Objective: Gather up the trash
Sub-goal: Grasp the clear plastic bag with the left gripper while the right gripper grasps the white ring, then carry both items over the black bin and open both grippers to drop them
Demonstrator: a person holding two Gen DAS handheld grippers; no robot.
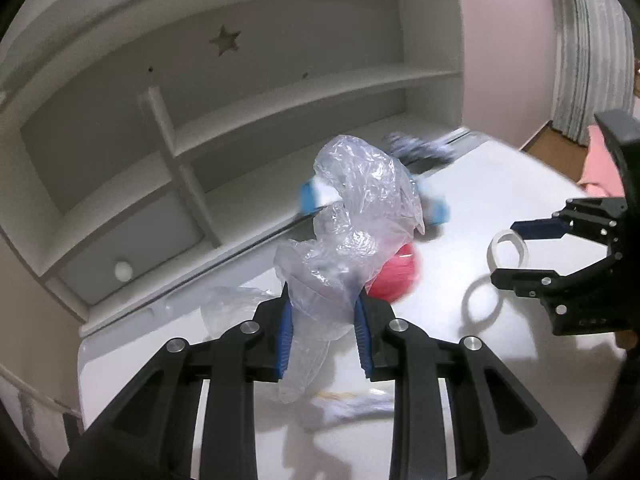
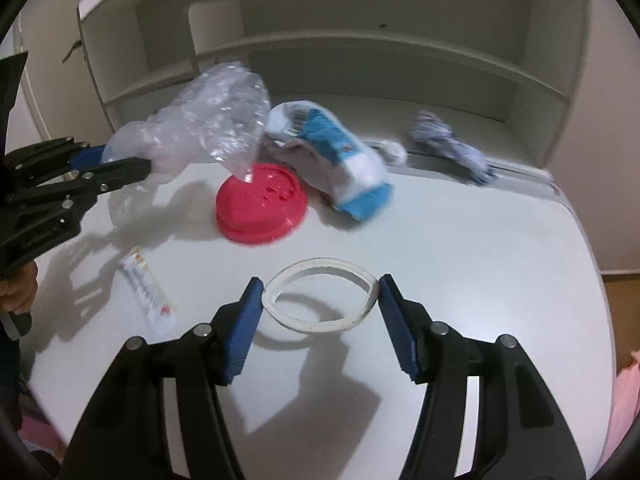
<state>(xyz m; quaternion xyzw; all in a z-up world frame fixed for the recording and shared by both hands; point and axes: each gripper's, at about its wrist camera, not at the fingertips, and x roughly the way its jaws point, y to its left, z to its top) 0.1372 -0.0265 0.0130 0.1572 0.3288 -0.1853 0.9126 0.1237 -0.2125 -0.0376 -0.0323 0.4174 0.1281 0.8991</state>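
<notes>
The left gripper (image 1: 324, 320) is clamped on a crumpled clear plastic bag (image 1: 356, 216), held above the white desk (image 2: 460, 264). The right gripper (image 2: 320, 308) holds a white ring (image 2: 320, 296) between its blue pads (image 2: 240, 332), lifted off the desk. On the desk lie a red lid (image 2: 260, 208), a blue-and-white sock (image 2: 340, 160) just beside it, and a small sachet (image 2: 148, 292).

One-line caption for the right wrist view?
Right hand-held gripper holds a white ring above the table; red lid behind.
</notes>
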